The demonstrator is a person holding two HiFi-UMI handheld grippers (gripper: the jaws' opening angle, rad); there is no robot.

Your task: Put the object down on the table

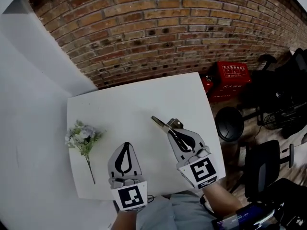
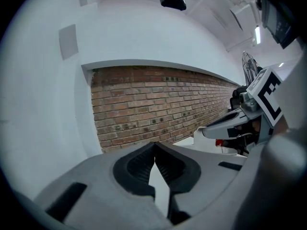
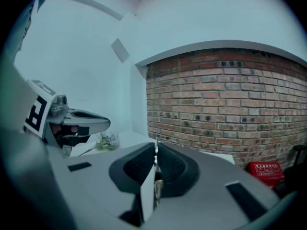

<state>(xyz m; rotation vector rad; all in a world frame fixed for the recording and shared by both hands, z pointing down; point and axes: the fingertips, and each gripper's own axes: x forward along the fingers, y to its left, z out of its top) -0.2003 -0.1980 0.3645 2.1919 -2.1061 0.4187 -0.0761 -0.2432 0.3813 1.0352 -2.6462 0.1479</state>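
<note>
"Looking at your right gripper (image 1: 169,130), you have both fingers pinched on a thin metal tool (image 1: 161,122)."

"Agreed. You hold it edge-on between the pads, and its free end sticks out past the tips, slanting back toward the flowers (image 1: 82,137)."

"So where does the tool sit for you?"

"Well to the right of the flowers, over the white table (image 1: 129,99). You cannot tell from the head view whether its end touches the tabletop, and your right gripper view does not show it either."

"And your left gripper (image 1: 125,145)?"

"You have it closed with the fingertips meeting and nothing between them. It sits near the flowers, to their right and a little closer to you, apart from them."

"How do your two grippers stand to each other?"

"Side by side, the right one farther from the flowers, both pointing away from you."

"And the flowers themselves?"

"They lie flat by the table's left edge, heads away from you and stem toward you. The brick wall (image 1: 158,28) rises well beyond them."
</note>
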